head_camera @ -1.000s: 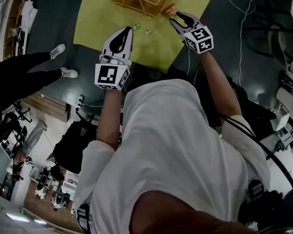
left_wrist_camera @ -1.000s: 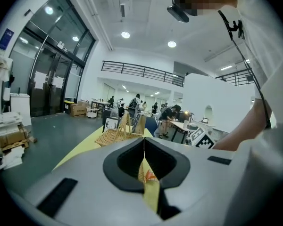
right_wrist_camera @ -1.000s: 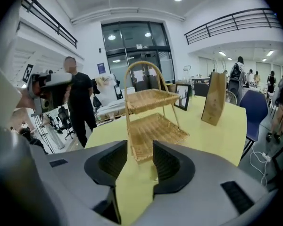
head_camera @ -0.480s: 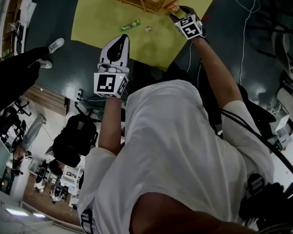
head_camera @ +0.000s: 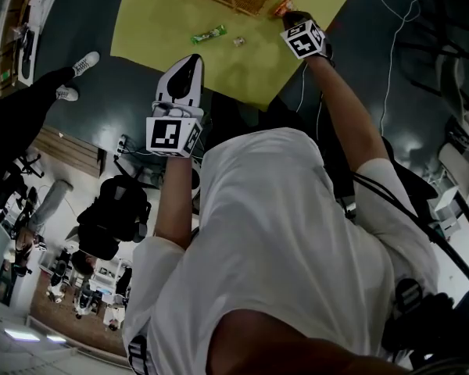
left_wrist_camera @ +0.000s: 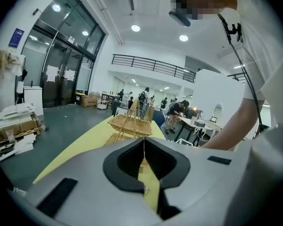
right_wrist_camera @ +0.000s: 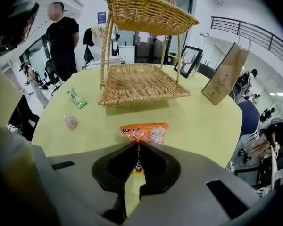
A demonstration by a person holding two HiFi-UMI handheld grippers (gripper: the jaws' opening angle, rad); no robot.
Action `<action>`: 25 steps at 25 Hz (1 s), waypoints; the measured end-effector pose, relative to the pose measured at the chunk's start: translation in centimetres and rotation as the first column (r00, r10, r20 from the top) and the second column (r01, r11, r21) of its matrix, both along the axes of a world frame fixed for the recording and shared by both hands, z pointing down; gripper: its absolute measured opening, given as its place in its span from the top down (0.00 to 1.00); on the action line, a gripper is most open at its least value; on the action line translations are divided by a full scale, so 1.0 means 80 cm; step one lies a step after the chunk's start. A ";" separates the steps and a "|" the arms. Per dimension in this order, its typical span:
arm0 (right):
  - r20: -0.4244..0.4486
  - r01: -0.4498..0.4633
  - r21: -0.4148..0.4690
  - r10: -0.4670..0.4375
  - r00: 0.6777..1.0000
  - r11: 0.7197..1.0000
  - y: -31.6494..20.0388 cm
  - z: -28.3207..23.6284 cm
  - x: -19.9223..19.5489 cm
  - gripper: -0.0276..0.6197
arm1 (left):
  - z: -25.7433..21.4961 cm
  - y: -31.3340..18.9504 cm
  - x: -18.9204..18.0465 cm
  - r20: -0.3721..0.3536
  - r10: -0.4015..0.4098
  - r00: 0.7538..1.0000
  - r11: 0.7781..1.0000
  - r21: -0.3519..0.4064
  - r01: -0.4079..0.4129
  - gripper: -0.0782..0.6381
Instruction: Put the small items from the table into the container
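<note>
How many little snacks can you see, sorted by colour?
orange packet: 1
green packet: 1
pink candy: 1
Total: 3

Nothing really legible here tbh. The orange packet (right_wrist_camera: 144,132) just in front of the wicker basket (right_wrist_camera: 137,81) has dark characters along its top, too blurry to read. Brown paper bag (right_wrist_camera: 225,81) right of the basket: tiny print, unreadable.

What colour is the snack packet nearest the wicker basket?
Orange with a white cartoon figure; the snack packet shows best in the right gripper view.
</note>
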State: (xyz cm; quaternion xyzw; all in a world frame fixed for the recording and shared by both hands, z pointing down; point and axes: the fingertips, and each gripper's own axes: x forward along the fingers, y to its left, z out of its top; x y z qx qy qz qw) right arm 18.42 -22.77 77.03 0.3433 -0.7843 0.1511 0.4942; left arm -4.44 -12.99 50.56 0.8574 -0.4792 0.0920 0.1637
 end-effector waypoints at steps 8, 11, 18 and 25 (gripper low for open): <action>0.031 -0.021 0.016 0.020 0.999 1.000 -0.005 -0.018 0.012 0.93 | -0.002 0.000 0.005 -0.003 -0.005 1.000 1.000 0.014 0.005 0.88; 0.038 -0.017 0.029 0.016 0.999 0.999 -0.006 -0.028 0.016 0.93 | -0.002 -0.001 0.010 -0.001 -0.003 1.000 1.000 0.025 0.003 0.88; 0.090 -0.047 0.082 0.039 0.995 0.996 -0.007 -0.087 0.007 0.93 | -0.027 0.006 0.001 0.001 0.006 1.000 0.999 0.054 -0.006 0.88; 0.151 -0.061 0.169 0.035 0.988 0.984 -0.019 -0.168 -0.001 0.93 | -0.044 0.011 0.004 0.007 0.019 1.000 0.996 0.082 -0.019 0.88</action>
